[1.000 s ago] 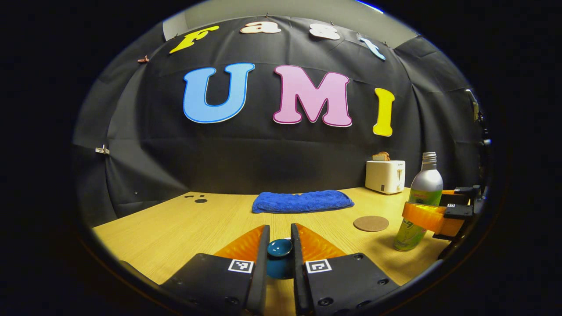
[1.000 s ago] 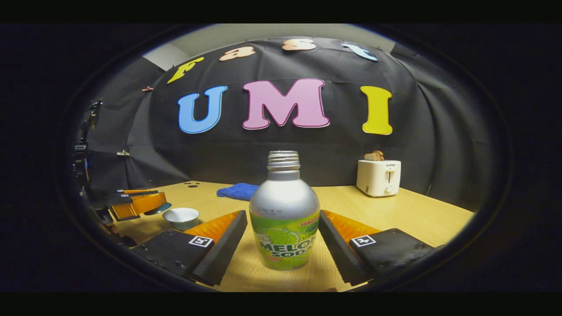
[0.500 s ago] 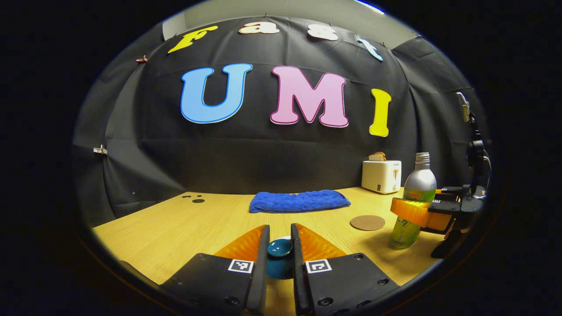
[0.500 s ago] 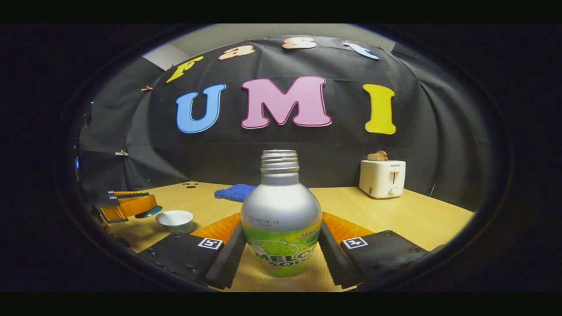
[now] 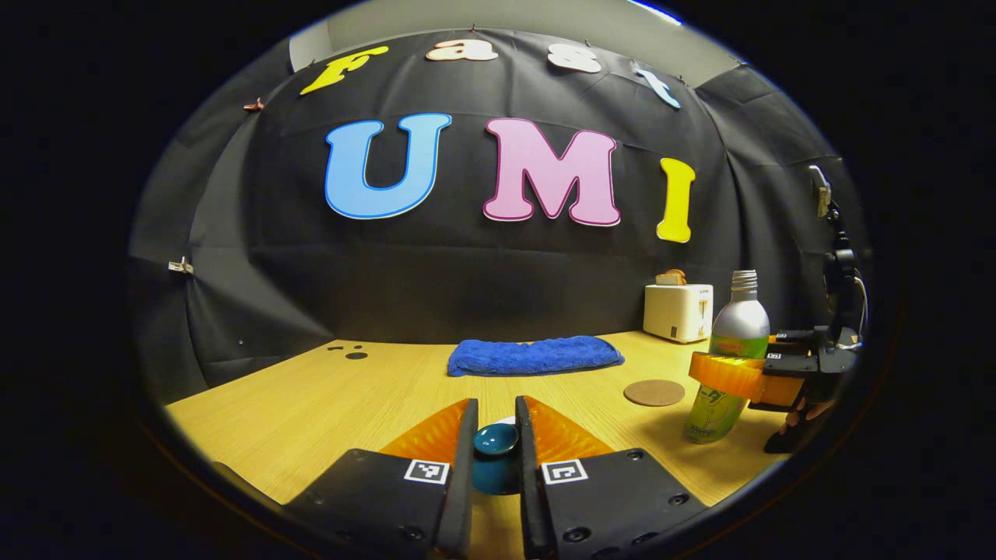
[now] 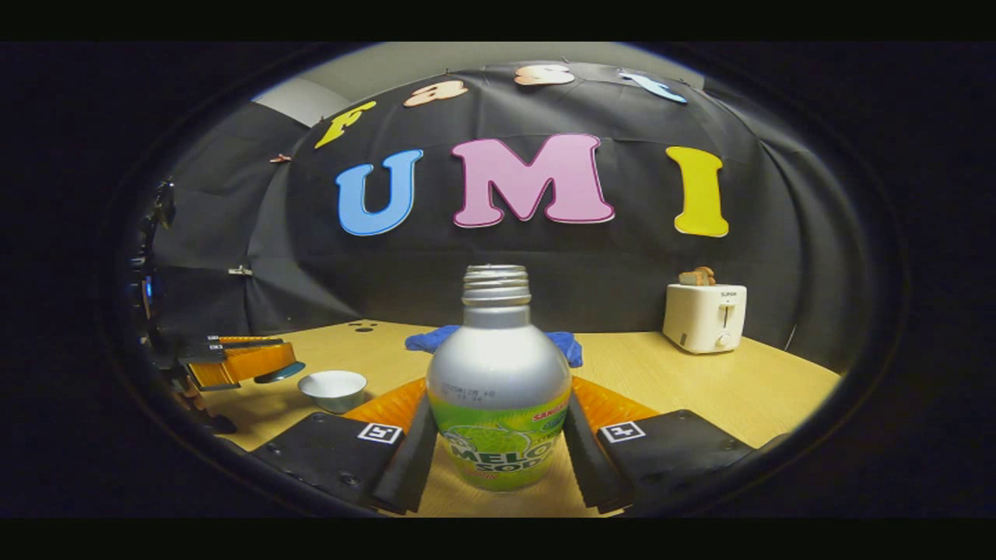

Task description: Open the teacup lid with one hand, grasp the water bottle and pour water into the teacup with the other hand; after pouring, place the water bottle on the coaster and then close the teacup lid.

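My left gripper (image 5: 496,420) is shut on the knob of the teal teacup lid (image 5: 496,441), held off the cup. In the right gripper view that same left gripper (image 6: 243,361) hangs left of the open white teacup (image 6: 334,388), with the lid's (image 6: 278,372) edge showing under it. The silver bottle with a green label (image 6: 498,389) stands upright and uncapped between my right gripper's (image 6: 498,424) fingers, which press on both its sides. In the left gripper view the bottle (image 5: 738,319) stands at the right with the right gripper (image 5: 735,376) around its middle, beside the round brown coaster (image 5: 654,392).
A folded blue towel (image 5: 535,355) lies at the back of the wooden table (image 5: 311,404). A white toaster (image 5: 678,311) with toast in it stands at the back right, behind the coaster. The towel (image 6: 572,346) and toaster (image 6: 704,317) also show behind the bottle.
My right gripper's fingers have moved in and shut on the bottle; one second ago they stood apart from it. The left gripper still holds the lid in the same place.
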